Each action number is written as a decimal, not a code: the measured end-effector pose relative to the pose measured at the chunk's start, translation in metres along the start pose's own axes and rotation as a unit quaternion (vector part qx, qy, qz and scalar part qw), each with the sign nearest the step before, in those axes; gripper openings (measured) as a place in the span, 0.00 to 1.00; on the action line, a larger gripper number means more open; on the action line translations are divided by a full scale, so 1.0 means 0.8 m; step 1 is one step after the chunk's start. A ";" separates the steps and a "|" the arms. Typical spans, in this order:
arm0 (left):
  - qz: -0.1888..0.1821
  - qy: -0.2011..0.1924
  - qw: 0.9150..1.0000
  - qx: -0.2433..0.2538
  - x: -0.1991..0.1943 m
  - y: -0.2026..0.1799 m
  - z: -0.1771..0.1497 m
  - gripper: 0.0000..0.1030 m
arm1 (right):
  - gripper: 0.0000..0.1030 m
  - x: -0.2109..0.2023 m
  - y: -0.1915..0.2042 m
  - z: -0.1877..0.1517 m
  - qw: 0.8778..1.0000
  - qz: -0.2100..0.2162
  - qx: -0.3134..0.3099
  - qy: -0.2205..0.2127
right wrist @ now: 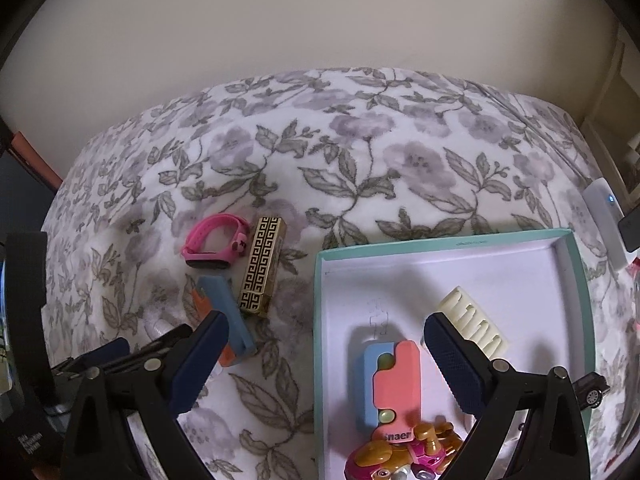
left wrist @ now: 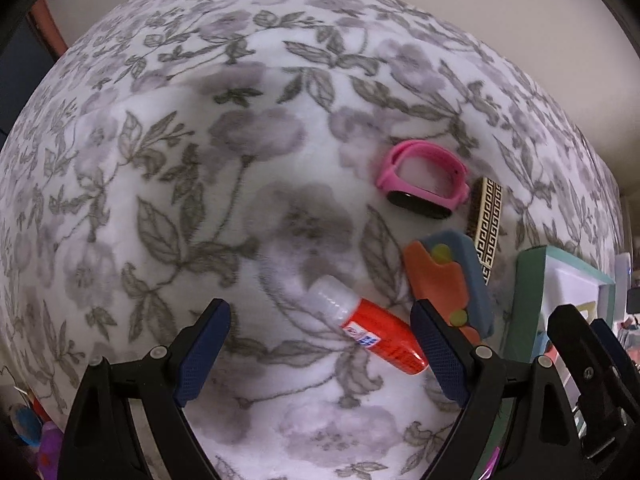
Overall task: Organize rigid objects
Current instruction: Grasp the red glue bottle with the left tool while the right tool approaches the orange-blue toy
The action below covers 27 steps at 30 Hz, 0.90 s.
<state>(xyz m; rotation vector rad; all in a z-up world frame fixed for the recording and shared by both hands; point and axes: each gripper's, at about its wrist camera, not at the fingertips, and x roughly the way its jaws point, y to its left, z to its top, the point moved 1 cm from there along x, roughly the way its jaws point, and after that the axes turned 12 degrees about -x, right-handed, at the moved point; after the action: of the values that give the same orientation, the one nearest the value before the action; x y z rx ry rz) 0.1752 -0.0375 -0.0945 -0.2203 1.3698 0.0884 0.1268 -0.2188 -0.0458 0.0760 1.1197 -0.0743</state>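
Reaching down with my left hand-held gripper (left wrist: pixel 320 344), jaws wide and empty, I straddle the red glue tube (left wrist: pixel 380 336) lying on the bed (left wrist: pixel 160 160); next I close, then carry it to the box (right wrist: pixel 448 246).

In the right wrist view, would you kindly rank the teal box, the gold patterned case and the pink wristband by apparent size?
1. teal box, by far the largest.
2. gold patterned case and pink wristband: they look alike in size, so I won't rank them.
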 end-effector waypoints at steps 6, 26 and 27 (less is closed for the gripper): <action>0.017 -0.001 1.000 0.025 0.008 -0.025 -0.011 0.89 | 0.97 0.002 -0.003 -0.001 1.000 0.001 0.007 0.002; 0.026 0.010 0.999 0.036 0.014 -0.044 -0.042 0.43 | 0.83 0.002 0.023 -0.001 0.998 0.050 -0.028 -0.032; 0.024 0.010 0.999 0.029 0.013 -0.040 -0.041 0.40 | 0.82 0.003 0.025 -0.001 0.998 0.054 -0.029 -0.034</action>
<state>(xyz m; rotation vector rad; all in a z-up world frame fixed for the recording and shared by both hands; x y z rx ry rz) 0.1520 -0.0761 -0.1075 -0.1404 1.3959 0.0856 0.1293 -0.1985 -0.0479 0.0813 1.0482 0.0512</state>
